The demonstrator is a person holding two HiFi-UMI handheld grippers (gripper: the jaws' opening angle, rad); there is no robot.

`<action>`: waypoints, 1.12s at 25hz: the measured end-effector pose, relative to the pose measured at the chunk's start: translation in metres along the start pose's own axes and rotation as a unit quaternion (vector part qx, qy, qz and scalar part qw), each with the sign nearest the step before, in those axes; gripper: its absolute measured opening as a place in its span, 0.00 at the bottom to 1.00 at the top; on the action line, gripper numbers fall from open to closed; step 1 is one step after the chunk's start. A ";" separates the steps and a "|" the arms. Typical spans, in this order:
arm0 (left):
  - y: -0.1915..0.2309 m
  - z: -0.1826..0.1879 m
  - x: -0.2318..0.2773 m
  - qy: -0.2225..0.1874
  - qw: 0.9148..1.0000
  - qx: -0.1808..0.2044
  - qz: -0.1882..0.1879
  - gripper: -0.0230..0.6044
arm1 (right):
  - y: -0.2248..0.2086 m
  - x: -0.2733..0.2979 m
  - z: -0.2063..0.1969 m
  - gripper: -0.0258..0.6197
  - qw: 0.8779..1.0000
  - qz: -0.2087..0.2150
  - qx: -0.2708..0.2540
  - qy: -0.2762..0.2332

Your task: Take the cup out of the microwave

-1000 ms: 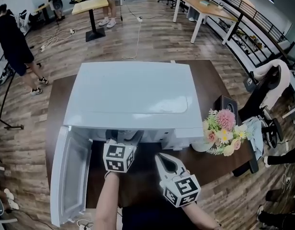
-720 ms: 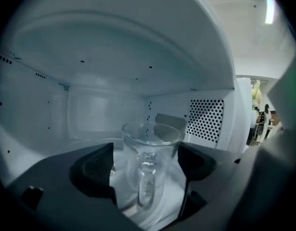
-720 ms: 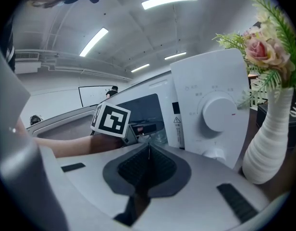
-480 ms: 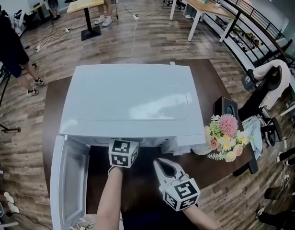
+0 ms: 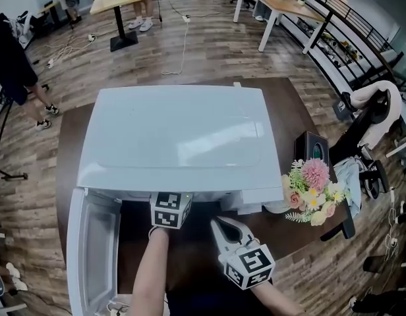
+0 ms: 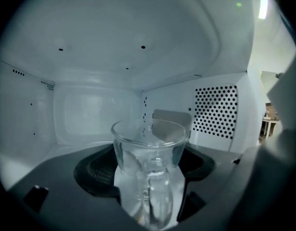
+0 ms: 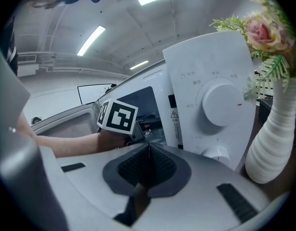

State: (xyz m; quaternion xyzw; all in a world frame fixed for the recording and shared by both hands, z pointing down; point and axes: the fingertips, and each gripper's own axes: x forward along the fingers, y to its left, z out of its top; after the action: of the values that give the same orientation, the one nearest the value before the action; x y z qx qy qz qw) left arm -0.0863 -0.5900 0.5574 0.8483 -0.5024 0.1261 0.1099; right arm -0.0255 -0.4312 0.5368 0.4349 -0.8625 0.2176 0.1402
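Observation:
A clear glass cup (image 6: pixel 149 172) with its handle towards me stands inside the white microwave (image 5: pixel 176 137), on the cavity floor. My left gripper (image 6: pixel 149 201) reaches into the cavity, open, with one jaw on each side of the cup and a thin gap showing beside the glass. In the head view only its marker cube (image 5: pixel 170 209) shows at the oven's mouth. The microwave door (image 5: pixel 91 242) hangs open to the left. My right gripper (image 5: pixel 219 226) is shut and empty in front of the oven, below its control panel (image 7: pixel 210 100).
A white vase of flowers (image 5: pixel 312 189) stands at the microwave's right front corner, close to my right gripper. A black box (image 5: pixel 313 147) sits behind it. The dark table edge (image 5: pixel 302 232) runs near the vase. People stand far off at the left.
My left gripper has pushed forward into the microwave, so its jaws are now hidden under the oven's top. The right gripper has barely moved.

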 end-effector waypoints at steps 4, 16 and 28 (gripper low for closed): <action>-0.001 0.002 -0.001 -0.002 1.000 0.007 -0.002 0.64 | 0.000 -0.001 0.000 0.03 1.000 0.000 0.002 -0.001; -0.010 -0.002 -0.014 0.007 1.000 0.012 -0.010 0.64 | 0.000 -0.006 0.001 0.03 1.000 -0.009 0.004 -0.010; -0.014 -0.005 -0.050 0.003 1.000 -0.004 0.001 0.64 | 0.008 -0.014 0.003 0.03 1.000 -0.007 0.002 -0.024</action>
State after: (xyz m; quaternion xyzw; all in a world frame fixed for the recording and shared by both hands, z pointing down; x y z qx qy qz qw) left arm -0.0973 -0.5410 0.5449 0.8468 -0.5035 0.1270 0.1152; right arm -0.0240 -0.4190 0.5257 0.4462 -0.8623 0.2073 0.1198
